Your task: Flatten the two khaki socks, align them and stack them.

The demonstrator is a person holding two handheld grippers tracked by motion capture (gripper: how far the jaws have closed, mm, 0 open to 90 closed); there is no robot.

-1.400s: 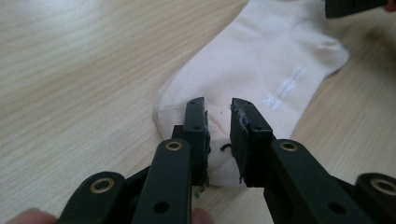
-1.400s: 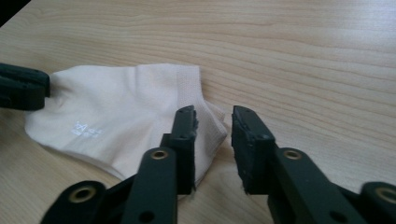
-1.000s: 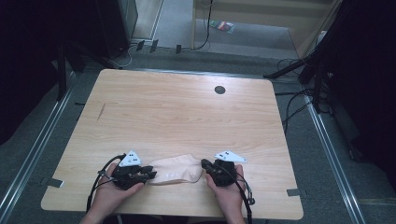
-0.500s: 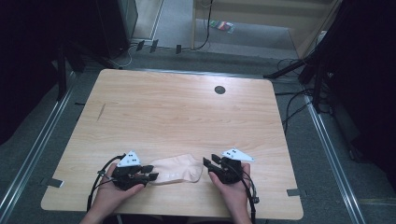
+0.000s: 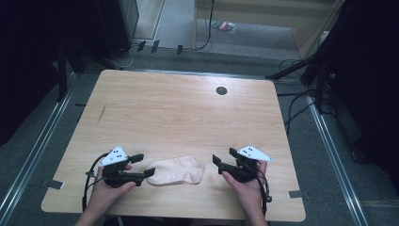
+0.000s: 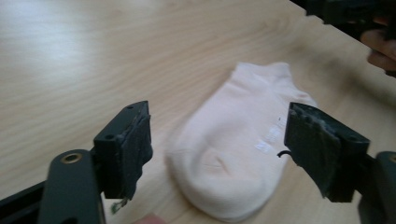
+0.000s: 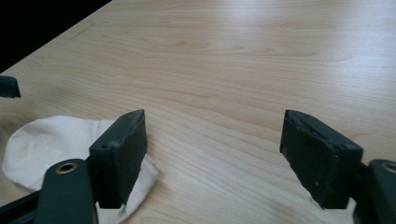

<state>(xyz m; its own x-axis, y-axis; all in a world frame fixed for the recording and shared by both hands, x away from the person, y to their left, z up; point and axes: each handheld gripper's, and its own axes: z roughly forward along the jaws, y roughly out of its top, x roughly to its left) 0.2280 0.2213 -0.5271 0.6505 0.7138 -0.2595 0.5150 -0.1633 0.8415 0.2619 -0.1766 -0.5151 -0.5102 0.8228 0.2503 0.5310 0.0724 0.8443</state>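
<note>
The sock (image 5: 175, 171) lies flat on the table (image 5: 188, 113), low in the middle of the high view, and now nothing holds it. A second ago both claws pinched its ends. The left gripper (image 5: 143, 165) has just opened wide and sits at its left end. The right gripper (image 5: 221, 161) has just opened wide too and has moved off to the right.
</note>
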